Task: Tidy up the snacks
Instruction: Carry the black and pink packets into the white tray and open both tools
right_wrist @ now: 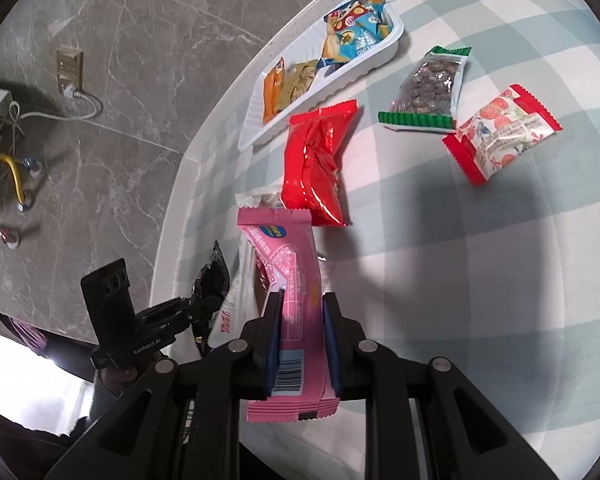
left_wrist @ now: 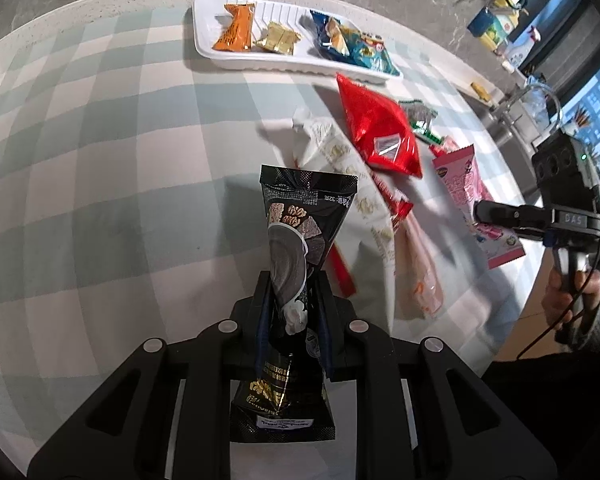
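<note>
My left gripper (left_wrist: 292, 280) is shut on a black snack packet (left_wrist: 300, 224), which stands lifted over the checked tablecloth. My right gripper (right_wrist: 302, 300) is shut on a pink snack packet (right_wrist: 288, 264); it shows at the right edge of the left wrist view as the pink packet (left_wrist: 464, 184). A white tray (left_wrist: 208, 36) at the far table edge holds an orange packet (left_wrist: 234, 28), a gold packet (left_wrist: 278, 38) and blue chip bags (left_wrist: 352, 42). A red packet (left_wrist: 380, 128), a white packet (left_wrist: 340, 152) and a clear pinkish wrapper (left_wrist: 416, 276) lie loose between the tray and the grippers.
A green-edged bag of dark nuts (right_wrist: 428, 92) and a red-and-white packet (right_wrist: 504, 132) lie right of the white tray (right_wrist: 260, 128). The round table's edge (right_wrist: 180, 184) curves to the left over a grey marble floor with a socket and cables (right_wrist: 70, 76). A hand (left_wrist: 572, 300) holds the right gripper's handle.
</note>
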`<state>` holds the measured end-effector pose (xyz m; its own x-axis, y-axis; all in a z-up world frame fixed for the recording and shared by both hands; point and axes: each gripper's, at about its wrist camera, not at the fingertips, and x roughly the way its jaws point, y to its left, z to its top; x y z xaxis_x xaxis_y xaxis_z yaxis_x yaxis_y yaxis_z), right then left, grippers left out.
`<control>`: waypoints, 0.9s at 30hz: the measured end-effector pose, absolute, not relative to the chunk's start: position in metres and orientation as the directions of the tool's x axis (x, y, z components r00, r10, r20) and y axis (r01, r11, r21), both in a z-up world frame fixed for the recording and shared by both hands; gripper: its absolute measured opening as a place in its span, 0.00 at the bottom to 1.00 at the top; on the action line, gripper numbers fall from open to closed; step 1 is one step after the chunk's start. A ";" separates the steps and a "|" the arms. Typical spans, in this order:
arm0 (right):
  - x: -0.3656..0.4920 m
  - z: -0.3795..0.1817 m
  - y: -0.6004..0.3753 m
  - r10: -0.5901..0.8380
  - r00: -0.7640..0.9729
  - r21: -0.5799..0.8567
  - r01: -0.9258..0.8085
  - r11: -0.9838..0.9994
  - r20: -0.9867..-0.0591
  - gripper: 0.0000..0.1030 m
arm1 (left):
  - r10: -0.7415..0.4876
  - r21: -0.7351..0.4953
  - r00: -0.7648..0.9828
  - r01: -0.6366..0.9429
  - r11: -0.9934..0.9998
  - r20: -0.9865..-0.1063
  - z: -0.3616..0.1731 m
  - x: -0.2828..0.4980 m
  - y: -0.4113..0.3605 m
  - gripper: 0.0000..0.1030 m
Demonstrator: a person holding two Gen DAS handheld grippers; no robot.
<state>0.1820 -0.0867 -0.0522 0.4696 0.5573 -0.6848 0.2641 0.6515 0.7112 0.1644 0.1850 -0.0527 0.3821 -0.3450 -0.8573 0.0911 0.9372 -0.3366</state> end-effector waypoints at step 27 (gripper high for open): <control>0.250 -0.033 -0.118 0.594 0.552 0.799 0.264 0.540 -0.585 0.21 | -0.420 -0.434 0.459 0.083 0.897 -0.783 -0.009 0.251 0.207 0.17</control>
<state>0.2501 -0.1182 -0.0327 0.5522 0.5944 -0.5845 0.2644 0.5401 0.7990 0.2511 0.2075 -0.0086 0.4591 -0.4205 -0.7826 0.0827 0.8973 -0.4336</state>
